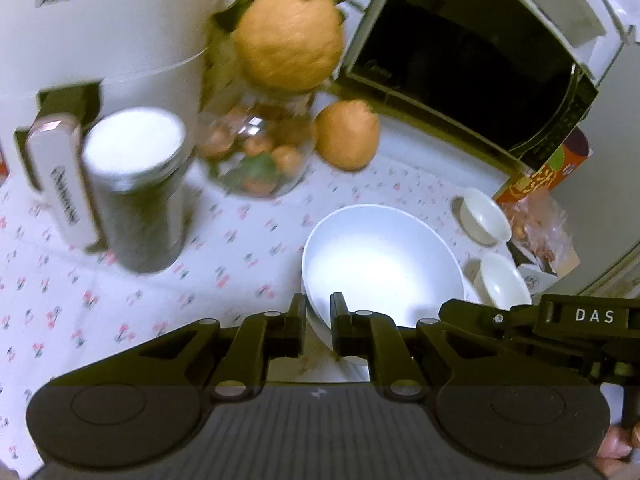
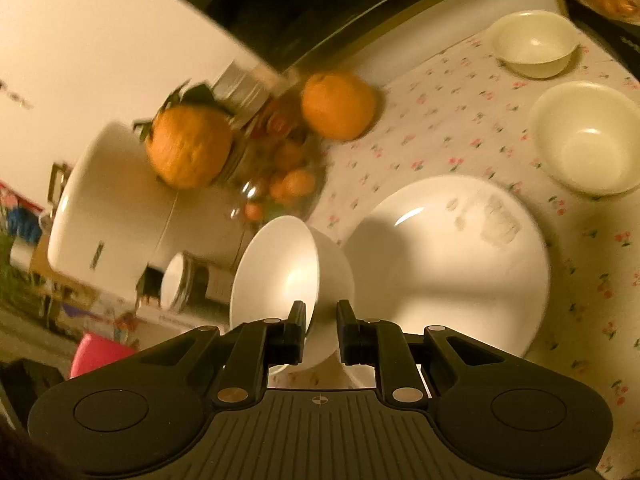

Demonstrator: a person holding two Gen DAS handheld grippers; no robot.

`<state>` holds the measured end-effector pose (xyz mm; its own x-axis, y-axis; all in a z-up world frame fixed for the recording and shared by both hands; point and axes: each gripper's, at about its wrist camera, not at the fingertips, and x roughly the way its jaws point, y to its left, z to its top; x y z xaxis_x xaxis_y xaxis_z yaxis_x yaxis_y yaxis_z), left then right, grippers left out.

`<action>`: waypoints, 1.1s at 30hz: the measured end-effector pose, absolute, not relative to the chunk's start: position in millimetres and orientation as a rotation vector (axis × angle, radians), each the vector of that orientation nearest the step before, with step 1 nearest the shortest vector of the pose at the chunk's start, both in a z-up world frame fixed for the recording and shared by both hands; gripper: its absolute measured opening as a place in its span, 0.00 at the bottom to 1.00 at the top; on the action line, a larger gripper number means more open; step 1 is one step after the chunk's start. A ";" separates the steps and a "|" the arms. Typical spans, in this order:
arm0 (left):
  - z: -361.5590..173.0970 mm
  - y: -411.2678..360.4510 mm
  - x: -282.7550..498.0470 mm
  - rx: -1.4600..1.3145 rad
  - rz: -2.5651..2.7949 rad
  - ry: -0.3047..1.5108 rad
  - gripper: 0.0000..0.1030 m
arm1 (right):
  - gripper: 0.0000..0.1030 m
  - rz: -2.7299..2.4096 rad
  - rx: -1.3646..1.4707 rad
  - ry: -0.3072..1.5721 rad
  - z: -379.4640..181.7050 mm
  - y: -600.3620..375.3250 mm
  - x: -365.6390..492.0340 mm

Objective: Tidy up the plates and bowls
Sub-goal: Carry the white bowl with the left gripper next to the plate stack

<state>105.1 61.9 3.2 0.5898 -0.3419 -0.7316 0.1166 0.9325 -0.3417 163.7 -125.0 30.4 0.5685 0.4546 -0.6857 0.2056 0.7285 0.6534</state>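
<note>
Left wrist view: left gripper (image 1: 318, 322) has its fingers closed on the near rim of a large white bowl (image 1: 380, 264), one finger outside the wall, one inside. The bowl sits upright on the floral tablecloth (image 1: 120, 280), directly ahead of the fingers and slightly right. Two small cream bowls (image 1: 484, 216) (image 1: 504, 284) stand further right, near the snack packets. Jar with a white lid (image 1: 134, 188), glass fruit bowl (image 1: 256, 156) and microwave (image 1: 472, 72) lie behind, well apart from the grip.

Right wrist view: right gripper (image 2: 322, 328) is clamped on the rim of a white bowl (image 2: 292, 276), held tipped on its side with the mouth facing left, clear of the cloth (whether this is the bowl from the other view I cannot tell). Just right of it, ahead of the fingers, a wide white plate (image 2: 460, 256) lies flat on the table. The two cream bowls sit beyond the plate to the right, apart from each other.

Judgement: the move turns on the tilted bowl lying left of the plate; the right hand is nearer, and must level the bowl before lowering it onto the plate
</note>
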 end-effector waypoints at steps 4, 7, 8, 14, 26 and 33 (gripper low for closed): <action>-5.6 80.6 97.3 -0.264 -0.261 0.941 0.10 | 0.17 0.207 0.708 1.013 24.0 -101.0 159.8; -10.4 92.6 91.9 -0.250 -0.253 0.962 0.10 | 0.17 0.234 0.661 1.042 16.3 -85.3 157.5; -12.3 96.2 91.0 -0.247 -0.249 0.970 0.10 | 0.17 0.240 0.656 1.053 12.8 -81.2 157.6; -19.9 108.5 90.3 -0.223 -0.219 1.008 0.10 | 0.17 0.265 0.630 1.102 -5.5 -62.6 159.4; -30.8 112.1 91.5 -0.201 -0.200 1.039 0.14 | 0.19 0.269 0.595 1.130 -25.4 -52.2 161.2; -26.6 108.3 90.9 -0.164 -0.179 1.011 0.30 | 0.38 0.275 0.615 1.142 -21.0 -59.7 162.8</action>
